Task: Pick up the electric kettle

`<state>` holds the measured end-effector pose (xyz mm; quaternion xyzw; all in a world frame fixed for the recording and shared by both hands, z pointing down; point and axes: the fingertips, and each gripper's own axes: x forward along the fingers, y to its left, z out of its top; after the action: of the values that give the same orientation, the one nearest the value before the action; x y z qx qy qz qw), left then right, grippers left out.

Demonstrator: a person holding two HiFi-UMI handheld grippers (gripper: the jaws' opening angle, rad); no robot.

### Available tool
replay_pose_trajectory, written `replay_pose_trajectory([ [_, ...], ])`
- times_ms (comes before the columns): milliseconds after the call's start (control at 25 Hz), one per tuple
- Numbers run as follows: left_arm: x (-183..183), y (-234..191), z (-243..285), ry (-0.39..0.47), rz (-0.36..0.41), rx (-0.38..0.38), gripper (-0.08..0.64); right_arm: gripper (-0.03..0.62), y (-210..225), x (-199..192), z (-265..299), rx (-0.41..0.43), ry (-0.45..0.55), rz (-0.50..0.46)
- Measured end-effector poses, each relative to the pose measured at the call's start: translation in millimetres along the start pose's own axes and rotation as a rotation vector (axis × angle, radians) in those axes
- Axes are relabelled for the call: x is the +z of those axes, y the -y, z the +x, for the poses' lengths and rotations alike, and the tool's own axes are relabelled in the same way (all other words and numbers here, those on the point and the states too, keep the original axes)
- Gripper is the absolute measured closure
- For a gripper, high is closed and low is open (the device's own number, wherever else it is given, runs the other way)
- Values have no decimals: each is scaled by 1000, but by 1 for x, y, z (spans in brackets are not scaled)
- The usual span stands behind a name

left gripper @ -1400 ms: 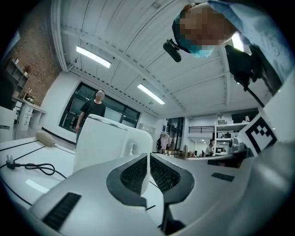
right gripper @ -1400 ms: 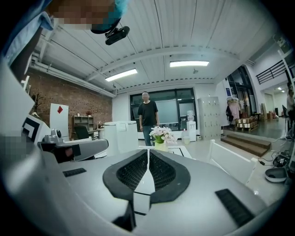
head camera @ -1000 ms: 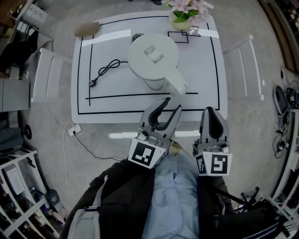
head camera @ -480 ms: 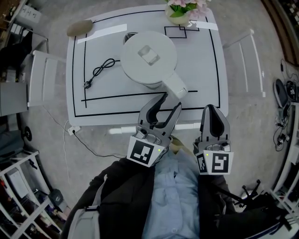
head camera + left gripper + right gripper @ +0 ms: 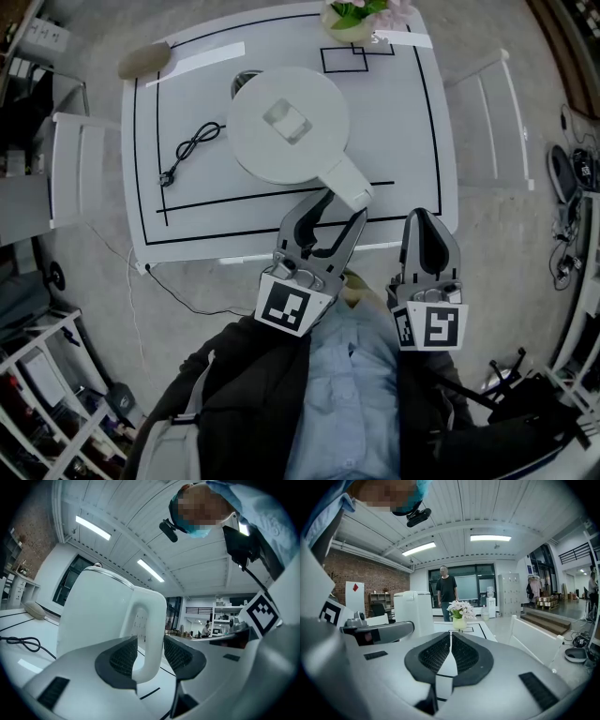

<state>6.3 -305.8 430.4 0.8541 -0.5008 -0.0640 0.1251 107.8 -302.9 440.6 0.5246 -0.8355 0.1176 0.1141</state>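
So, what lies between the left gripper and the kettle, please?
Nothing: the left gripper view shows the kettle handle between the opening jaws of the left gripper.

One kettle (image 5: 286, 127), one power cord (image 5: 192, 150), one vase of flowers (image 5: 349, 19) and one tan oval object (image 5: 143, 61) sit on one table (image 5: 417, 141); two white chairs (image 5: 80, 169) flank it.

Overhead plus low views; shared kettle (image 5: 289, 127)

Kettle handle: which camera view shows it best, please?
The left gripper view: the kettle handle fills the centre, side-on, between the opening jaws of the left tool. The head view shows it only from above, as a short stub. The right gripper view shows the kettle body far off, no clear handle.
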Motion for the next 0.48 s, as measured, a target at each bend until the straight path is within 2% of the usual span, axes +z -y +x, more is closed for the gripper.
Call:
replay_pose_trajectory([
  [280,2,4,16,-4,-3,-51,393,574,10,1,6,-33,-15,8],
  [480,5,11,30,2,25,-90,393,574,19,2,13,-45,-19,15],
])
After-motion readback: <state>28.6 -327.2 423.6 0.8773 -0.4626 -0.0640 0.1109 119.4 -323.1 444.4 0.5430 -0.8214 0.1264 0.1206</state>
